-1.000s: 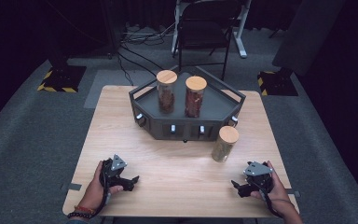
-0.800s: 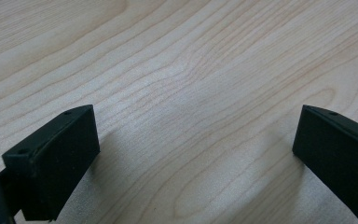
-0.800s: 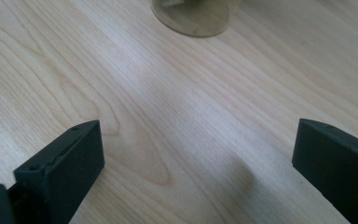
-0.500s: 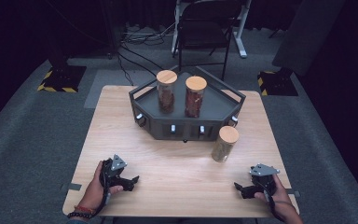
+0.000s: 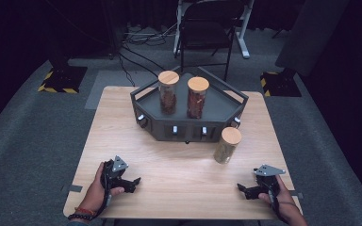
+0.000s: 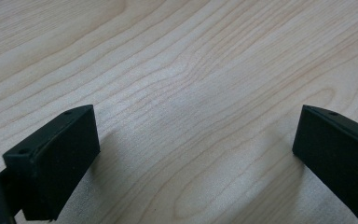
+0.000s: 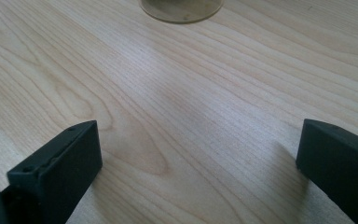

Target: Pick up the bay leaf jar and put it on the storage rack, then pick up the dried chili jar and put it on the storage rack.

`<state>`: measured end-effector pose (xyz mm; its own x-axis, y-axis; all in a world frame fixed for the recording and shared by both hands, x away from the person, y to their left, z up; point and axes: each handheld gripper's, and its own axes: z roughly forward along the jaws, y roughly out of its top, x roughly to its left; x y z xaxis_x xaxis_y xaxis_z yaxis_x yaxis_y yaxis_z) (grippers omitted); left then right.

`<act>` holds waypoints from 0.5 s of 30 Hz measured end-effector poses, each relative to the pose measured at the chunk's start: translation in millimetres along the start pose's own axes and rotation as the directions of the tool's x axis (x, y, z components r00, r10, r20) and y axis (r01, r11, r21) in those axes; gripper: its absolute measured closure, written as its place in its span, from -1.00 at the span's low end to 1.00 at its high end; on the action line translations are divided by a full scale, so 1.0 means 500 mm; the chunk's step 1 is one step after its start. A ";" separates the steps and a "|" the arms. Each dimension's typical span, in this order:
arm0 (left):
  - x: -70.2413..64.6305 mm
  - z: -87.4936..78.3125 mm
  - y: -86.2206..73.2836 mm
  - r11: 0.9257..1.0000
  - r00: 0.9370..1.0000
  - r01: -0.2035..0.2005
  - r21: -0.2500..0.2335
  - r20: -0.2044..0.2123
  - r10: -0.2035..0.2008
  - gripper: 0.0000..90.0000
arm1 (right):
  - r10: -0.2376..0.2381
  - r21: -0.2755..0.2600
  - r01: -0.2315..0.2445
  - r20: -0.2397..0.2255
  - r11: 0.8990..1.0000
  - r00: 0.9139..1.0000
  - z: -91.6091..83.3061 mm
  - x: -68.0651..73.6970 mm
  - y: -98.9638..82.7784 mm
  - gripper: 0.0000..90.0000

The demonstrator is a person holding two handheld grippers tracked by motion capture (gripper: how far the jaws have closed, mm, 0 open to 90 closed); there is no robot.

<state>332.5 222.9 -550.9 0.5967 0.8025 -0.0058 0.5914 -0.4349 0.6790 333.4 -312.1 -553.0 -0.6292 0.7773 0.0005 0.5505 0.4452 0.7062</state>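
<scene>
**Right tool pulling back from the jar**

Backing off toward my edge of the table [image 5: 122, 122], my right tool [image 5: 248, 189] is sitting farther out and nearer to me than it was a second ago, while my left tool [image 5: 131, 181] is staying where it was. Both are resting low with jaws spread wide and nothing between them; each gripper view is showing bare wood in the gap. I judge I am parking them clear so the loose jar [image 5: 227, 144] stands untouched. That jar is standing upright on the table just in front of the dark tray [image 5: 143, 96], at its right corner, glass-walled with a pale wooden lid and tan filling. Two similar jars [image 5: 168, 92] with reddish-brown contents are standing inside the tray.
</scene>
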 end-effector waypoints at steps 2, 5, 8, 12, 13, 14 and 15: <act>0.000 0.000 0.000 1.000 1.000 -0.002 0.001 0.003 0.002 -0.99 | 0.000 0.000 0.000 0.000 1.000 1.000 0.000 0.000 0.000 -1.00; 0.000 -0.001 -0.001 1.000 1.000 -0.005 0.001 0.007 0.005 -0.99 | 0.001 -0.001 -0.001 0.001 1.000 1.000 0.001 0.000 0.001 -1.00; 0.000 -0.001 -0.001 1.000 1.000 -0.006 0.000 0.008 0.006 -0.99 | 0.000 -0.001 0.000 0.001 1.000 1.000 0.001 0.000 0.001 -1.00; 0.001 0.000 0.000 1.000 1.000 -0.008 0.001 0.011 0.008 -0.99 | 0.000 -0.001 0.000 0.000 1.000 1.000 0.001 0.000 0.001 -1.00; 0.001 0.000 0.000 1.000 1.000 -0.008 0.001 0.011 0.008 -0.99 | 0.000 -0.001 0.000 0.000 1.000 1.000 0.001 0.000 0.001 -1.00; 0.001 0.000 0.000 1.000 1.000 -0.007 0.001 0.011 0.007 -0.99 | 0.000 -0.001 0.000 0.000 1.000 1.000 0.001 0.000 0.001 -1.00; 0.001 0.000 0.000 1.000 1.000 -0.007 0.001 0.011 0.007 -0.99 | 0.000 -0.001 0.000 0.000 1.000 1.000 0.001 0.000 0.001 -1.00</act>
<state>332.6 223.5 -550.9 0.6069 0.7947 -0.0087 0.5875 -0.4413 0.6782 334.2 -311.6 -553.0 -0.6289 0.7775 0.0001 0.5502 0.4449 0.7066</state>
